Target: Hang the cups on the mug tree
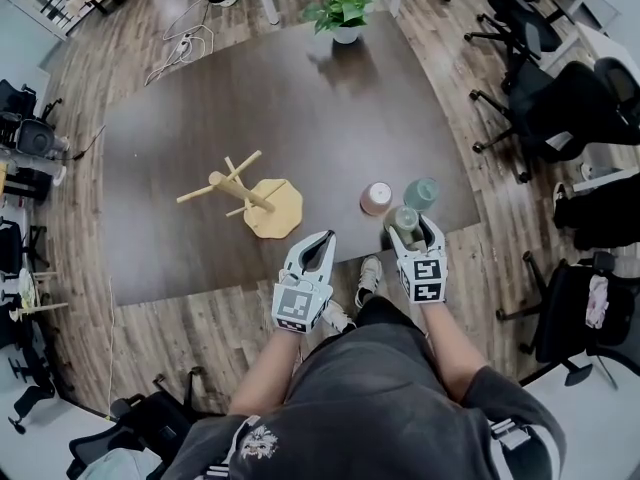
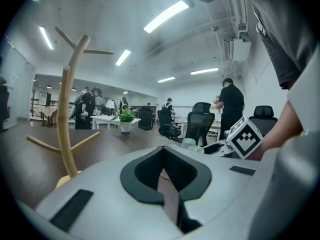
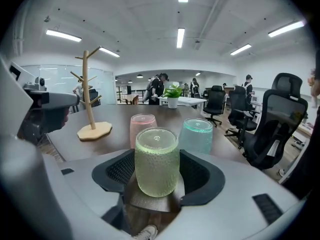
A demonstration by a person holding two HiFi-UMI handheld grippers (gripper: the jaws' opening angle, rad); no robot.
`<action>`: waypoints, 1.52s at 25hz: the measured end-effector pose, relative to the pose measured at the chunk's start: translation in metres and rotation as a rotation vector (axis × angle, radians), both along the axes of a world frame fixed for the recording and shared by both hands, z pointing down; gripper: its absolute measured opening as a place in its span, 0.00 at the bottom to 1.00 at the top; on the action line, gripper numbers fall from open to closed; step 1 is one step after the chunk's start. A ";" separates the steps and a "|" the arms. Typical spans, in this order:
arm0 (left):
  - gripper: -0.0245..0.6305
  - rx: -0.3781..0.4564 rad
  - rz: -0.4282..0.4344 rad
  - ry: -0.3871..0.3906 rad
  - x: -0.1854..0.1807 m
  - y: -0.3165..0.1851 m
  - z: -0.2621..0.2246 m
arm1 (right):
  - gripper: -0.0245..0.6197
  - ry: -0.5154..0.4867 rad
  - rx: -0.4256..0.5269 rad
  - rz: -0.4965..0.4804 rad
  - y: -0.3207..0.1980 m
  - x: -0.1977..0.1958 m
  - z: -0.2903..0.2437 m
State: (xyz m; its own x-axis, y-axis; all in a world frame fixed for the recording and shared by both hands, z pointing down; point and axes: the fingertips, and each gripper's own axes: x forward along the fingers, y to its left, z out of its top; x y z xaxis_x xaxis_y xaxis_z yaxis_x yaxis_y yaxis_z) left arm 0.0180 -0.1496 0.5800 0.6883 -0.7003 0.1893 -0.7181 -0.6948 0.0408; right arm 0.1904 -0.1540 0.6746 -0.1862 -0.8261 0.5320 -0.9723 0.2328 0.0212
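**Head view:** the mug tree [image 1: 245, 193] stands upright on the table [image 1: 300, 98]. All 3 cups stand well to the right of the tree. The pink cup [image 1: 376, 198] is nearest it, the teal cup [image 1: 421, 193] farthest, and the green cup [image 1: 405, 218] is at the near table edge.

**Right gripper view only:** the right gripper [image 3: 157, 169] is spread wide, with 1 jaw on each side of the green cup, which stands base up, and the pads are not pressing on it.

**Left gripper view only:** the left gripper [image 2: 163, 156], just right of the tree, has its jaws closed together on nothing.
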 end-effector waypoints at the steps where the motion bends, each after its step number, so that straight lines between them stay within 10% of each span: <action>1: 0.05 0.008 0.010 -0.007 0.000 0.002 0.001 | 0.50 -0.003 0.003 -0.003 0.001 0.000 -0.001; 19: 0.05 0.017 -0.052 0.047 -0.037 0.034 -0.010 | 0.50 -0.284 0.162 -0.027 0.026 -0.052 -0.089; 38: 0.05 0.046 -0.320 0.098 -0.128 0.008 -0.034 | 0.50 -0.683 0.083 -0.141 -0.054 -0.157 -0.116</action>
